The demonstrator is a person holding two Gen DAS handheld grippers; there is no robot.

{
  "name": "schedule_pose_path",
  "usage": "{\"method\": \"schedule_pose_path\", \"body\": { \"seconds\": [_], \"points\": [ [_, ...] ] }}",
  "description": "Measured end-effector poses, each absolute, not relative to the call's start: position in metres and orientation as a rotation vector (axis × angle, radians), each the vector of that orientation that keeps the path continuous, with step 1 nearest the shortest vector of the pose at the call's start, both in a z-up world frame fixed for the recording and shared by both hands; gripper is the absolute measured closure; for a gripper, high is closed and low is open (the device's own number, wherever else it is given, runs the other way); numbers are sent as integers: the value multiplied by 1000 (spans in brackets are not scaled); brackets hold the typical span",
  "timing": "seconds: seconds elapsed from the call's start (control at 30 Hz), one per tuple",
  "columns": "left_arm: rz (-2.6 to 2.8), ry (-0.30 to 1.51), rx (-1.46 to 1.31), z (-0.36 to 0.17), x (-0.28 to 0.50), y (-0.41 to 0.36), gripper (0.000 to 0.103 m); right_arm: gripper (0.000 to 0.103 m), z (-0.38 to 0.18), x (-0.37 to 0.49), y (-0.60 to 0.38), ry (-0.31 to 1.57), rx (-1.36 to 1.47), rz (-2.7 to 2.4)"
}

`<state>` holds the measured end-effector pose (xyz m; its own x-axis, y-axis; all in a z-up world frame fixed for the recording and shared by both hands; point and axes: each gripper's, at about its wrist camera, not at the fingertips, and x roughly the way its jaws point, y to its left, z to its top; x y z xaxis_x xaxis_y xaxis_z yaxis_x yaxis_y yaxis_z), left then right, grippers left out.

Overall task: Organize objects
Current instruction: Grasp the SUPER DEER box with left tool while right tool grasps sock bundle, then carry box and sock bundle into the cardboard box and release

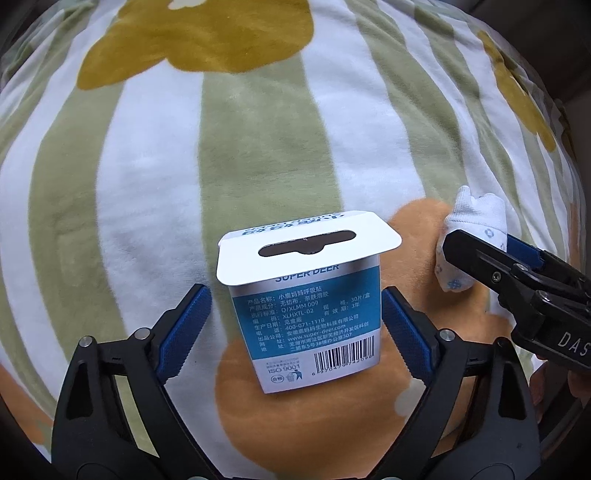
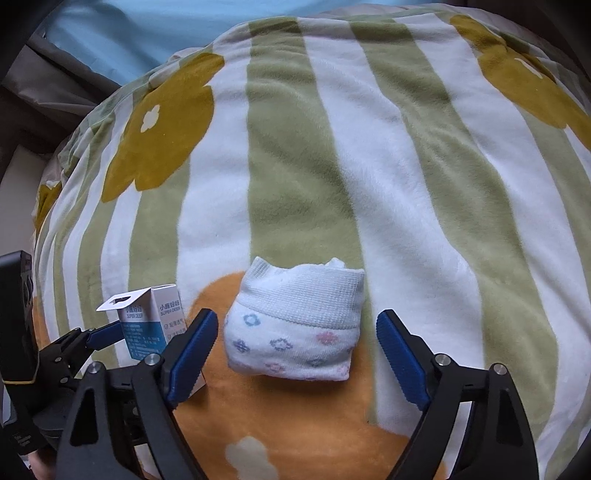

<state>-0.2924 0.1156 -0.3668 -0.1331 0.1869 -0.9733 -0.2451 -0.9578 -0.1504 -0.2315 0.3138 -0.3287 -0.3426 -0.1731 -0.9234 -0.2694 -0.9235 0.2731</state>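
Observation:
A small blue and white Super Deer box (image 1: 308, 306) stands upright on the striped blanket (image 1: 258, 147), its hang tab folded out at the top. My left gripper (image 1: 295, 306) is open, with one blue pad on each side of the box, not touching it. A rolled white sock (image 2: 295, 325) with small flower prints lies on an orange flower patch of the blanket (image 2: 406, 166). My right gripper (image 2: 295, 339) is open around the sock, its pads apart from it. The sock (image 1: 469, 236) and right gripper (image 1: 491, 258) show at the right of the left wrist view. The box (image 2: 147, 321) and left gripper (image 2: 107, 336) show at the left of the right wrist view.
The blanket has green and white stripes with mustard flowers (image 2: 162, 125) and orange ones. Its edge falls away at the far left, with light blue fabric (image 2: 129, 33) and dark grey material (image 2: 48, 74) beyond. The two grippers sit close side by side.

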Motion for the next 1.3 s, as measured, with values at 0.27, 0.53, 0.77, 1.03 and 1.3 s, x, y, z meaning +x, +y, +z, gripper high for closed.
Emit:
{"method": "schedule_pose_path", "body": {
  "seconds": [0.27,0.53,0.77,1.03,1.3],
  "points": [
    [2166,48,-1817,-361,-289,113,34,38,-328,-232,304,515,-1765,2469],
    [2187,21,-1786,-350,-286,103,35,40,-318,-229,302,495,-1746,2477],
    [2227,-3,-1718,-315,-279,92,35,41,-289,-221,300,463,-1686,2509],
    [2321,-17,-1586,-250,-253,76,35,41,-229,-203,287,314,-1583,2592],
    [2413,-37,-1466,-191,-209,53,35,41,-166,-165,263,253,-1495,2709]
  ]
}}
